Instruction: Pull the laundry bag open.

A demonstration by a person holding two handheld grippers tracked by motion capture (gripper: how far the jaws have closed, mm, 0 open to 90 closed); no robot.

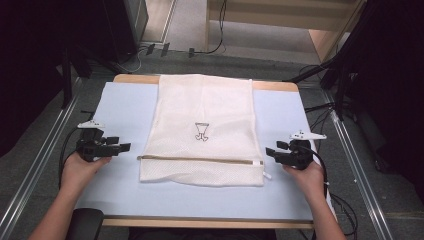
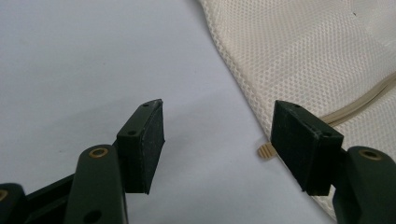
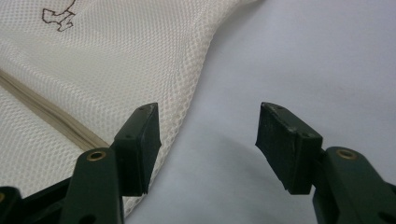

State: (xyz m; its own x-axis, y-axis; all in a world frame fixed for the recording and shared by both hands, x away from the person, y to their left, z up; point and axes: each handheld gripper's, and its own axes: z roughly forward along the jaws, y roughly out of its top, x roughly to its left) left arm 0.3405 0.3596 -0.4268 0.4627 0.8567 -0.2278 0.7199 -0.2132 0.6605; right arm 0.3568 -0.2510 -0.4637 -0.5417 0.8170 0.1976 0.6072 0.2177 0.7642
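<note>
I hold my left tongs (image 1: pixel 120 146) and right tongs (image 1: pixel 270 151) released beside a cream, rectangular mesh bag (image 1: pixel 205 125) lying flat on the smooth pale-blue surface (image 1: pixel 120 107) above grey floor (image 1: pixel 30 160).

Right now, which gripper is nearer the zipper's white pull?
Right. The right gripper sits just beside the pull at the bag's right end; the left gripper is across the bag.

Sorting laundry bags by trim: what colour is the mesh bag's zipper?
Beige, on the cream mesh bag; the zipper shows best in the high view.
</note>
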